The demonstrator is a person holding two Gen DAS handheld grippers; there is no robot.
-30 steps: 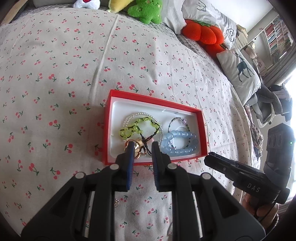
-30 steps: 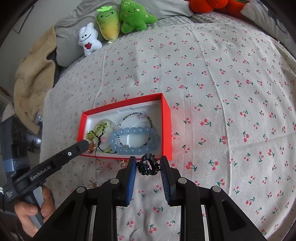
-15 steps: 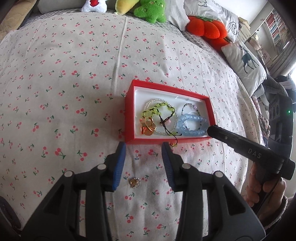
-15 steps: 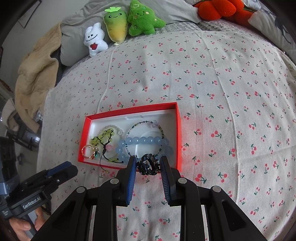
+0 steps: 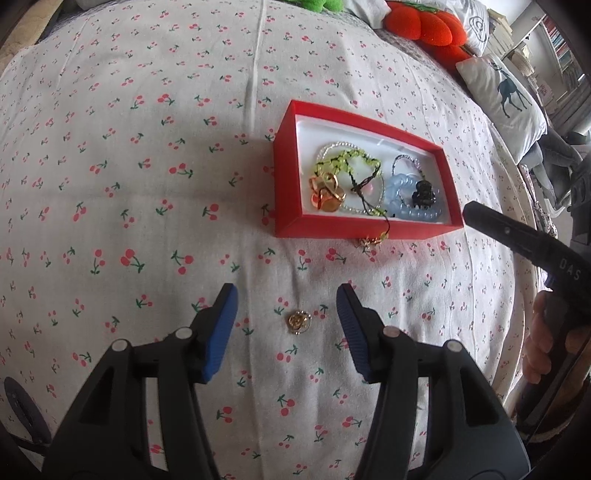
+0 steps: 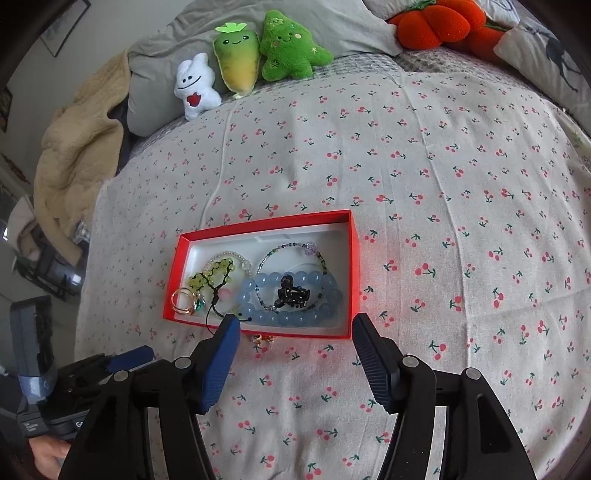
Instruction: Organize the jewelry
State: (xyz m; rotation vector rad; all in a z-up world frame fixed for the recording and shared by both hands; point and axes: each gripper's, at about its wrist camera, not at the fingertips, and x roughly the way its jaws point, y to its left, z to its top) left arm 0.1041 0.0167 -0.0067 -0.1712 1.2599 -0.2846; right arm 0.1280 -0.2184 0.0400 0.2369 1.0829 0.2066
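A red box [image 5: 286, 199] with a white lining lies on the cherry-print bedspread; it also shows in the right wrist view [image 6: 354, 258]. In it lie gold rings [image 5: 327, 194], a green bead bracelet [image 5: 347, 158], a blue bead bracelet [image 6: 295, 316] and a black hair clip [image 6: 291, 293] on the blue beads. My left gripper [image 5: 286, 314] is open, with a small gold piece [image 5: 298, 322] on the sheet between its fingers. My right gripper [image 6: 295, 339] is open and empty just in front of the box. A gold trinket [image 6: 263, 339] lies by the box's near wall.
Plush toys [image 6: 236, 70] and a red-orange cushion [image 6: 432, 22] line the far edge of the bed. A beige blanket [image 6: 74, 147] hangs at the left. A deer-print pillow [image 5: 506, 92] lies at the right.
My right gripper opened and let the black hair clip drop into the box onto the blue beads. My left gripper opened wide and pulled back toward the small gold piece on the sheet.
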